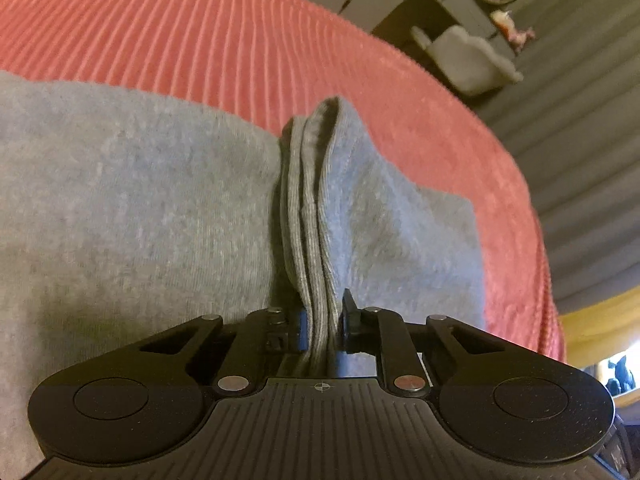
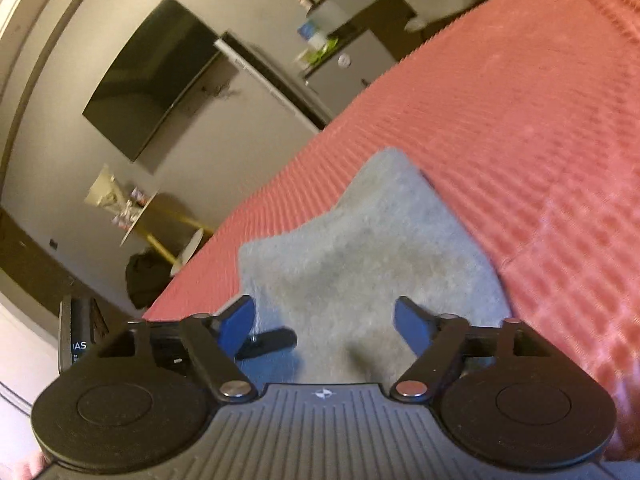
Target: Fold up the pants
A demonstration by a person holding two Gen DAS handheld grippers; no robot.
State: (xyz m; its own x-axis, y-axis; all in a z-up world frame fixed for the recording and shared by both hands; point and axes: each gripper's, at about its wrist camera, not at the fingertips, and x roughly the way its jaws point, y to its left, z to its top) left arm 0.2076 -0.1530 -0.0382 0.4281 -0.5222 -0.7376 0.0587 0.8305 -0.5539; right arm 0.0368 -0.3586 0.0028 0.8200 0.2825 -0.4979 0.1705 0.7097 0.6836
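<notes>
Grey pants [image 1: 140, 208] lie on a bed under a ribbed coral bedspread [image 1: 200, 28]. The left claw [image 1: 324, 320] pinches their bunched ribbed hem; the right claw [image 2: 324, 324] is spread over the cloth. A dark wall television [image 2: 148, 76] and grey cabinets [image 2: 352, 60] stand beyond.

The left gripper [image 1: 322, 320] points steeply down, its jaws clamped tight on a bunched ribbed fold of the pants [image 1: 312, 208] (black fingers pressing from both sides). The right gripper [image 2: 326, 320] tilts gently down, its blue pads [image 2: 410, 326] spread wide, gripping nothing.

Right tool [image 2: 325, 322] open over grey pants [image 2: 372, 248], red bedspread [image 2: 520, 120].
</notes>
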